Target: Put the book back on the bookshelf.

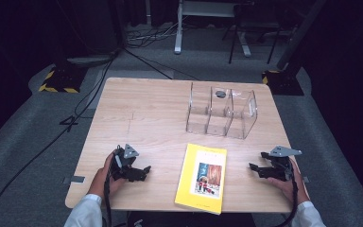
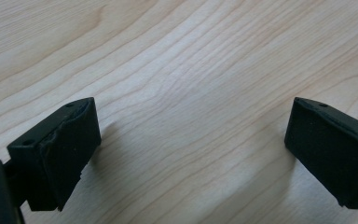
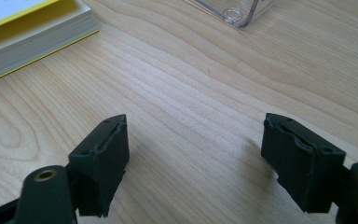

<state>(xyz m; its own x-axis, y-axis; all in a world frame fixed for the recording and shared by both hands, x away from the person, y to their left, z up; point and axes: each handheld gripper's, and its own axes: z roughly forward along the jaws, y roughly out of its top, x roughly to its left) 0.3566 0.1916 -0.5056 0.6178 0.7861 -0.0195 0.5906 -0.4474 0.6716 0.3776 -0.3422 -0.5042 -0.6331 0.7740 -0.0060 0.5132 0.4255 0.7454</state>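
A yellow book lies flat near the table's front edge, its cover picture facing up. Behind it stands a clear plastic organizer with upright compartments. My left gripper rests low on the wood to the book's left, jaws open and pointing toward the book. In the left gripper view the left gripper has only bare wood between its pads. My right gripper sits to the book's right, open, pointing left at the book. The right gripper view shows the right gripper empty, with the book's corner and the organizer's base beyond.
The wooden table sits on grey carpet. Cables run over the floor at the left, and stands with yellow-black bases flank the far corners. A small dark round thing shows through the organizer's back.
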